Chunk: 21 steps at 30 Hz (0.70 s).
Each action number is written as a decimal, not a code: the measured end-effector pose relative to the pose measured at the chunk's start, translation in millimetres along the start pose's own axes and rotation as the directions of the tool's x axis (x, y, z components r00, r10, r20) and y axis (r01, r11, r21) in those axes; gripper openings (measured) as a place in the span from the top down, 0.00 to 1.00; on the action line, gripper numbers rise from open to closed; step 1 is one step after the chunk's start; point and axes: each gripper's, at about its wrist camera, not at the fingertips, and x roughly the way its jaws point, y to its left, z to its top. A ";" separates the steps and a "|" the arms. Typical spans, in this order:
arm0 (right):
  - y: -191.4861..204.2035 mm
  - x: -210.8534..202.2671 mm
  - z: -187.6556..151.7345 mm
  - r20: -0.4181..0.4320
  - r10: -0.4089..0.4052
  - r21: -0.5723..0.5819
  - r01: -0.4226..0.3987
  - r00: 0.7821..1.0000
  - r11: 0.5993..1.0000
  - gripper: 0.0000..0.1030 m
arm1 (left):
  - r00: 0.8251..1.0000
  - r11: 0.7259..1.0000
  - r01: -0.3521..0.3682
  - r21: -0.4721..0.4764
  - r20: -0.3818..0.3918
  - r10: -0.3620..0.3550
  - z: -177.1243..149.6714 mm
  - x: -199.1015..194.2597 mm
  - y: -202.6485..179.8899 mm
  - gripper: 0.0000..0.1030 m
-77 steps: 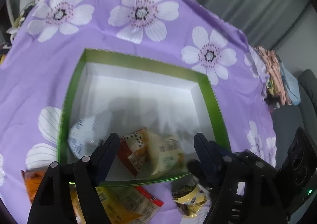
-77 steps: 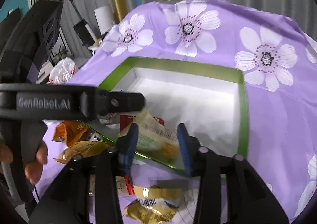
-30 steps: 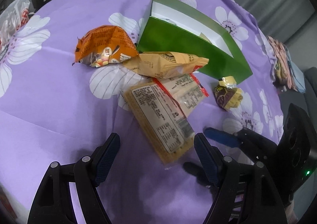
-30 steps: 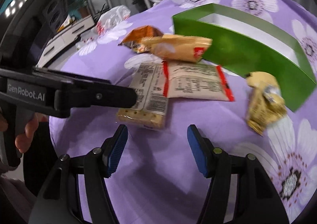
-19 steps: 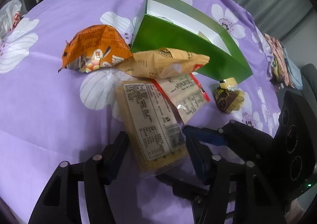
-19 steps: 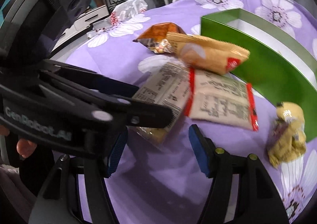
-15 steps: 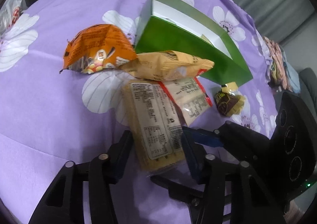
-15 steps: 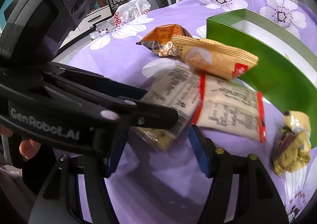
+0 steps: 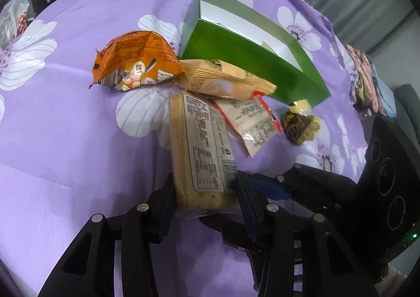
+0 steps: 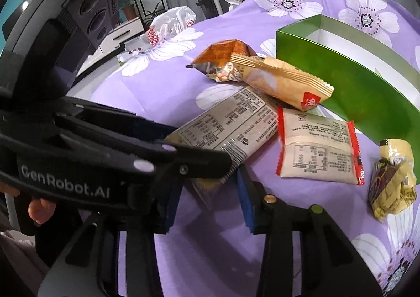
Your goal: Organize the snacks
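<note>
Left gripper point(image 9: 204, 197): matte black plastic, two forked arms ending in fingers with blue ribbed pads point(image 9: 246, 207), round silver screws on the arm joints. In the right wrist view its side carries white "GenRobot.AI" lettering; behind it a black housing point(image 10: 86, 8) with three round recesses in a row. A bare fingertip point(image 10: 39, 207) shows under the handle, no sleeve readable.

Right gripper point(image 10: 210, 197): same black build, blue ribbed pads point(image 10: 245, 202), brass-coloured screws on its arms. In the left wrist view its housing point(image 9: 388, 186) shows three round recesses and a small green LED point(image 9: 414, 235).
</note>
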 end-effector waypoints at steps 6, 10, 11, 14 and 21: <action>4.3 3.1 -4.6 -0.021 -0.004 0.019 0.004 1.000 1.000 0.61 | 1.000 1.000 -0.024 0.004 -0.019 0.024 -7.6 -1.8 -2.4 0.58; 6.5 0.4 -6.6 -0.024 -0.006 0.012 0.007 1.000 1.000 0.56 | 0.992 0.992 -0.126 0.027 0.005 0.125 -8.4 -11.5 -3.9 0.40; 6.9 0.1 -6.5 -0.026 -0.009 0.009 0.010 1.000 1.000 0.54 | 0.987 0.987 -0.159 0.035 0.022 0.158 -7.6 -14.5 -4.1 0.37; 4.5 0.1 -3.9 -0.027 -0.022 0.020 0.022 0.999 1.000 0.46 | 0.984 0.985 -0.172 0.030 0.056 0.170 -1.6 -20.3 1.5 0.31; 3.8 6.5 1.6 -0.025 -0.042 0.025 0.043 0.999 0.999 0.37 | 0.989 0.992 -0.125 0.018 0.085 0.124 15.0 -2.8 11.7 0.39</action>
